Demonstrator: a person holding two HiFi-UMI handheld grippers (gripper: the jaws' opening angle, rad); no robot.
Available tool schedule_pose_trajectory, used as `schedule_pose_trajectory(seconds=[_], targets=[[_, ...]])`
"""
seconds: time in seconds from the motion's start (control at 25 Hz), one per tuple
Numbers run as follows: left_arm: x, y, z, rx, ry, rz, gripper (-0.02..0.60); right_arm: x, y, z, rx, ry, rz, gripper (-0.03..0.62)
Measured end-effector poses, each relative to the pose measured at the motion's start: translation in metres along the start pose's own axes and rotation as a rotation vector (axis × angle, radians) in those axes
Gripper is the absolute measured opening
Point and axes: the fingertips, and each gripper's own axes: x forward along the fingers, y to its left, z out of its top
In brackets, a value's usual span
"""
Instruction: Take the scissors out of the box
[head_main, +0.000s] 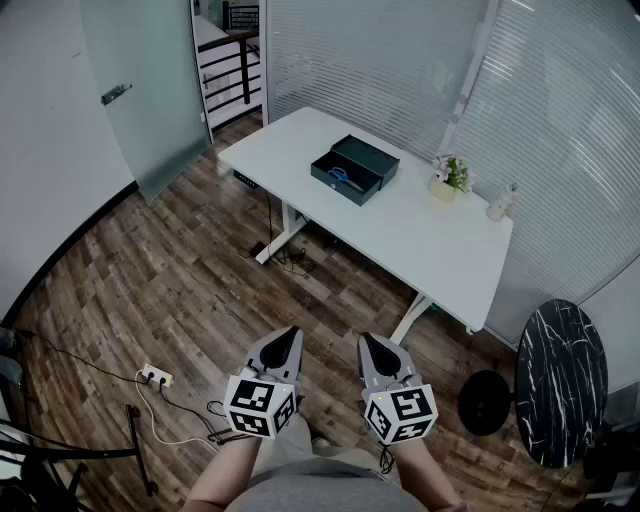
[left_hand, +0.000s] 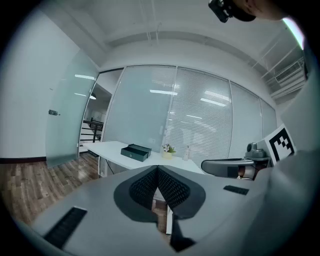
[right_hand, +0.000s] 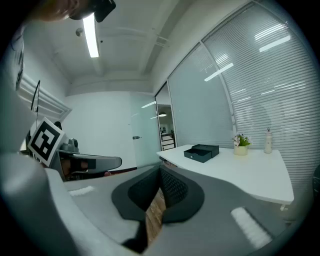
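Left gripper (head_main: 289, 335): I see its jaws pressed together, holding nothing.
Right gripper (head_main: 370, 342): jaws together too, empty.
Scissors (head_main: 339, 177): in the open box (head_main: 368, 158) on the desk (head_main: 440, 240) (far from both grippers).

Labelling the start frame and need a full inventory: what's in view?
desk: one, white, by the blinds
box: one, dark, open, on the desk
scissors: one pair, blue handles, inside the box
flower pot: one, pale, on the desk right of the box
bottle: one, white, desk's right end
round table: one, black marble, lower right
power strip: one, white, on the wood floor
left gripper: grey, shut, empty
right gripper: grey, shut, empty
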Motion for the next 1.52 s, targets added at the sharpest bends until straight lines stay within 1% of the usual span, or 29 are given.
schedule_pose_trajectory(seconds=[0.12, 0.28, 0.4, 0.56, 0.72, 0.84, 1.16, 1.36, 1.52], targets=[[-0.022, -0.012, -0.004, 0.001, -0.001, -0.002, 0.005, -0.024, 0.009, 0.003, 0.006, -0.020, -0.010, 0.008], [-0.046, -0.021, -0.006, -0.012, -0.019, 0.016, 0.005, -0.047, 0.027, 0.004, -0.021, -0.023, 0.016, 0.009], [-0.057, -0.027, -0.007, -0.026, -0.031, 0.014, 0.005, -0.058, 0.035, 0.006, -0.038, -0.027, 0.027, 0.008], [-0.070, -0.040, -0.006, -0.031, -0.047, 0.004, 0.005, -0.075, 0.037, 0.011, -0.044, -0.036, 0.026, 0.009], [-0.077, -0.049, -0.009, -0.037, -0.053, 0.009, 0.005, -0.090, 0.034, 0.014, -0.046, -0.056, 0.012, 0.009], [-0.081, -0.053, -0.010, -0.047, -0.054, 0.012, 0.005, -0.096, 0.035, 0.015, -0.047, -0.060, 0.017, 0.009], [-0.070, -0.059, -0.011, -0.062, -0.043, 0.000, 0.005, -0.093, 0.032, 0.013, -0.031, -0.049, 0.050, 0.009], [-0.045, -0.044, -0.009, -0.083, -0.037, 0.001, 0.005, -0.068, 0.018, 0.014, -0.043, -0.036, 0.046, 0.009], [-0.019, -0.029, -0.005, -0.084, -0.033, -0.005, 0.005, -0.040, 0.006, 0.013, -0.057, -0.017, 0.042, 0.009]])
